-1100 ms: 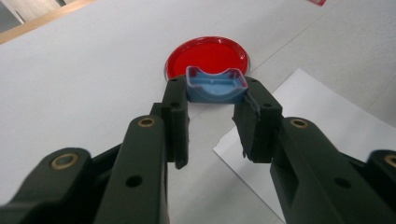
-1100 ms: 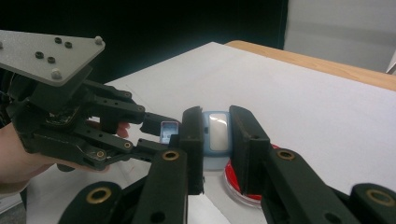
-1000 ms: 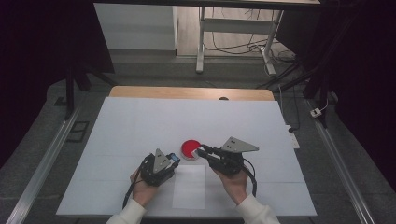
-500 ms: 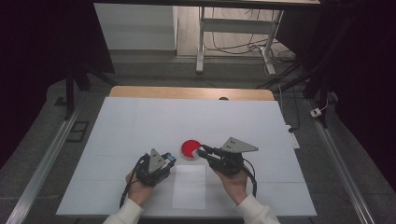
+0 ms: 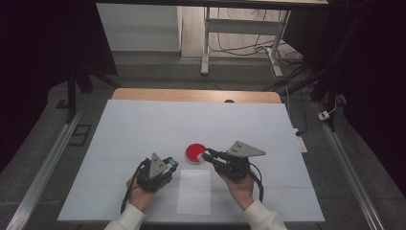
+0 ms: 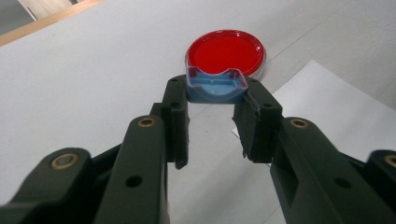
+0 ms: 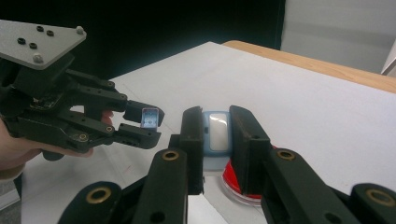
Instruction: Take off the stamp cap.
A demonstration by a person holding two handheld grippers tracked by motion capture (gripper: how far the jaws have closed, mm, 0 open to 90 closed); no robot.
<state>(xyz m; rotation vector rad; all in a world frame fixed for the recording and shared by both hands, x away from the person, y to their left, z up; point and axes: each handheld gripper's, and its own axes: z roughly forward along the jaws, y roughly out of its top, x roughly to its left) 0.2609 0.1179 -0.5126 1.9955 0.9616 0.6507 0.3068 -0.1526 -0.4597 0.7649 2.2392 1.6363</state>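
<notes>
My left gripper [image 6: 214, 100] is shut on a small blue plastic tray-like piece [image 6: 215, 87], held just above the table. In the high view the left gripper [image 5: 170, 164] sits left of a round red dish [image 5: 195, 152]. The right gripper [image 7: 217, 122] is shut on a light blue piece with a pale centre [image 7: 217, 133], right over the near rim of the red dish [image 7: 236, 189]. From above, the right gripper [image 5: 208, 155] points left with its tips at the dish's right edge. The two grippers face each other, a short gap apart.
A white paper sheet [image 5: 194, 190] lies on the white table [image 5: 143, 124] between the two hands, near the front edge. A wooden strip [image 5: 196, 95] runs along the table's far edge. Dark floor and metal rails flank both sides.
The left gripper has shifted slightly left and rolled, so its grey plate now faces up. The right gripper and the red dish have stayed put.
</notes>
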